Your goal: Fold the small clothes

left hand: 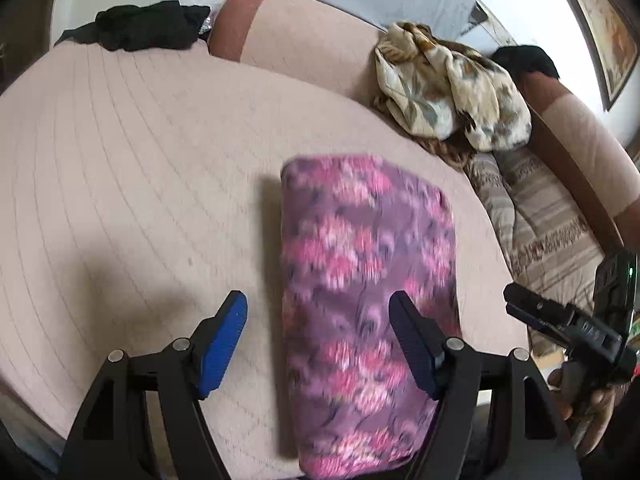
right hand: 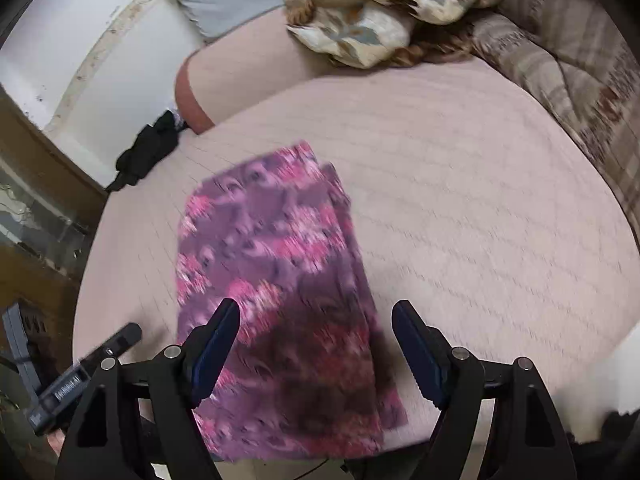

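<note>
Both tongs (left hand: 318,336) (right hand: 316,348) gape, angled down over folded cloth (left hand: 368,300).

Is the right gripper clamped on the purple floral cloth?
No: the right gripper stands open above the folded purple floral cloth, pads clear of it.

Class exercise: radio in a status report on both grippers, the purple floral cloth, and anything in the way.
Left gripper open, empty. Right gripper open, empty. Purple floral cloth folded, flat on the pink bed cover. Crumpled cream garment far side, clear of the work.
</note>
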The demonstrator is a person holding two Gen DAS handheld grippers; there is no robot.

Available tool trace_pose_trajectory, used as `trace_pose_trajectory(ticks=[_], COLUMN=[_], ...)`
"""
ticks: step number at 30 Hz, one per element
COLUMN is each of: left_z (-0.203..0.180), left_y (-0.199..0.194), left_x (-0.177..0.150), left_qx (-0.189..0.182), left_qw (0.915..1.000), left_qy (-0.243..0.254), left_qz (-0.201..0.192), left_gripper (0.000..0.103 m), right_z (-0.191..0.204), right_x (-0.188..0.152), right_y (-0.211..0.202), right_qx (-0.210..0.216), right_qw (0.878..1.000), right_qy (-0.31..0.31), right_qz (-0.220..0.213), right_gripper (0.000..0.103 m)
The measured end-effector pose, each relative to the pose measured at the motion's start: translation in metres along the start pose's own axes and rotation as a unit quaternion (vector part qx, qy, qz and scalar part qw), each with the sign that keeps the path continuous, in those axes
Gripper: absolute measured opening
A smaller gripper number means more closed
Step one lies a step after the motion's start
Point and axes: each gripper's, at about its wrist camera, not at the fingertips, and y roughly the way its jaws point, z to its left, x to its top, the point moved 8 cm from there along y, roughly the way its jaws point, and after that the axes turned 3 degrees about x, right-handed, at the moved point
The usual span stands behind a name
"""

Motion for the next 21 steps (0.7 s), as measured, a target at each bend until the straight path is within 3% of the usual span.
trace_pose_trajectory(ticks=[2, 11, 14, 18, 21], left_z=[-0.001, 0.01, 0.025, 0.05, 0.058], left_y=[0.003, 0.05, 0.079, 0.112, 0.125], left_x=[0.023, 0.105, 0.109, 0.095, 0.086], left_qx=[-0.002, 0.008, 0.001, -0.01, -0.043], left_qw=[1.0, 0.9993, 0.9978, 0.9914, 0.9784], left_qy=[-0.005, -0.031, -0.05, -0.102, -0.171], left_qz=[0.002, 0.018, 0.044, 0.08, 0.108], left_gripper=[0.074, 0.074, 0.074, 0.074, 0.074], right_z=[0.002, 0.011, -0.007, -0.023, -0.024], right_x=[0.014, 0.09, 0.125, 0.135, 0.128], right_y=[0.003, 0.043, 0.074, 0.111, 0.125], right_qx=[0.003, 0.085, 0.094, 0.123, 0.106], right_qw=[1.0, 0.996, 0.995, 0.991, 0.992], right_qy=[-0.002, 0.0, 0.033, 0.052, 0.038], right_qz=[-0.012, 0.021, 0.024, 0.029, 0.052], right_gripper=[0.083, 0.084, 0.084, 0.083, 0.063])
